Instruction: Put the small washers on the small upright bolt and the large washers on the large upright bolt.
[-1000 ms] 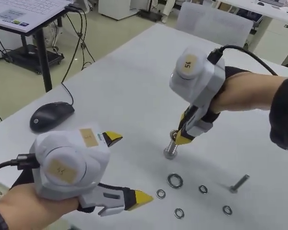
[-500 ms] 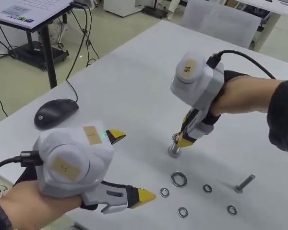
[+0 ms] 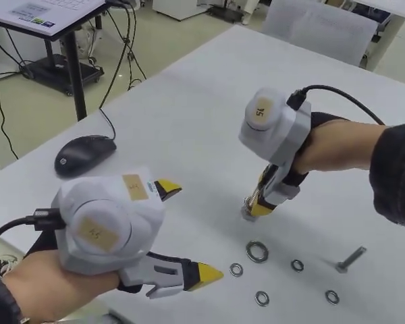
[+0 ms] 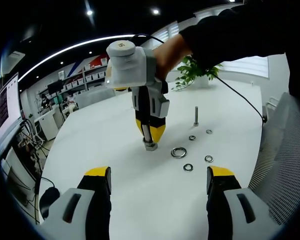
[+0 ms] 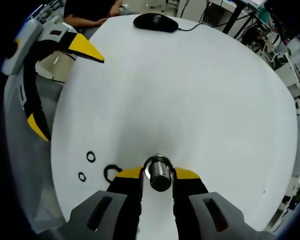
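My right tongs (image 3: 258, 209) stand mid-table (image 3: 189, 101), clasping the big bolt (image 5: 160, 174). Just before it lies the big washer (image 3: 257, 252), with small washers (image 3: 236, 270) beside and before that. The small bolt (image 3: 352, 258) is to their right. My left tongs (image 3: 189, 231) hang near me, the mouse (image 3: 84, 152) behind them.

Looks like an office-style lab. Shows a broad white worktable (image 3: 189, 101) with a black corded computer mouse (image 3: 85, 153) on it, a white open laptop (image 3: 40, 10) on a black-legged stand (image 3: 73, 74) beside it, and loose black cables (image 3: 125, 47) trailing over a pale green floor (image 3: 27, 115). Takes in, from the left gripper view, stocked wall shelves (image 4: 85, 80), a long white ceiling light strip (image 4: 65, 50), a leafy green potted plant (image 4: 195, 72) and a grey mesh chair back (image 4: 285, 150).
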Demonstrator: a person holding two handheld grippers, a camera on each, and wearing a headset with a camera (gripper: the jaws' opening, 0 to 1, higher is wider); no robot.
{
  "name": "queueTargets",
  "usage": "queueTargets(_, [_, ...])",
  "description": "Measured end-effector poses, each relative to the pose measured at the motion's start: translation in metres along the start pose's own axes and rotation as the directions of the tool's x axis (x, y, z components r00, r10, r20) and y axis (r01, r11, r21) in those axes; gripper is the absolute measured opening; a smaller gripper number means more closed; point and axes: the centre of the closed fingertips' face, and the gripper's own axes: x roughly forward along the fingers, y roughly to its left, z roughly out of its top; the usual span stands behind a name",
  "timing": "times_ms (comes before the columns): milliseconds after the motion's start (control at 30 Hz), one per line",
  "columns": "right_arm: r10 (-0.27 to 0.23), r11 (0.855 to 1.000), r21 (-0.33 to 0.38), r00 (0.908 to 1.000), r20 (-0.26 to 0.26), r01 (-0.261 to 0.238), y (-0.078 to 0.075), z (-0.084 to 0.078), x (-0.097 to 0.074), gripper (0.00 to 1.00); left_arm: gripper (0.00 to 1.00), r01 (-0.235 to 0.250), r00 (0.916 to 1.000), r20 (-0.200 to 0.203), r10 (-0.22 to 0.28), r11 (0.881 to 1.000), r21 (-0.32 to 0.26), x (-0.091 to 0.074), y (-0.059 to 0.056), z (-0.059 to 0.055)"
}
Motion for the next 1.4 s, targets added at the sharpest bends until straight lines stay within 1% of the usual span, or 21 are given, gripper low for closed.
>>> queueTargets(300, [0.009,1.0,0.01,1.0,-0.004,-0.009,0.005,-0.001,0.006,0.23,0.78,0.0,1.0,-0.003,0.0,1.0,-0.002,0.0,0.001,-0.001])
queueTargets(467, [0.009,1.0,0.017,0.9999,0.008,-0.009,0.005,0.0,0.005,0.23,0.78,0.001,1.0,-0.004,-0.001,1.0,-0.005,0.0,0.001,-0.002])
queueTargets(833, [0.002,1.0,-0.006,1.0,0.001,-0.002,0.007,-0.001,0.004,0.24,0.77,0.006,0.9999,-0.008,-0.006,1.0,0.0,0.001,0.0,-0.002])
queueTargets(933, [0.0,1.0,-0.003,1.0,0.002,0.0,0.006,-0.004,0.003,0.29,0.77,0.009,0.9999,-0.01,-0.009,1.0,0.002,0.001,0.0,-0.002])
queueTargets(1133, [-0.011,1.0,0.001,0.9999,0.003,0.011,0.005,-0.009,-0.003,0.33,0.78,0.012,0.9999,-0.009,-0.012,1.0,0.008,0.002,-0.001,-0.001])
queueTargets(1233, [-0.021,1.0,0.006,0.9997,0.012,0.021,0.006,-0.011,-0.007,0.4,0.78,0.015,0.9999,-0.009,-0.014,1.0,0.008,0.002,-0.002,0.0])
queueTargets(1400, [-0.035,0.999,0.01,0.999,0.027,0.034,0.011,-0.014,-0.014,0.4,0.78,0.016,0.9998,-0.007,-0.016,1.0,0.011,0.002,-0.002,0.0])
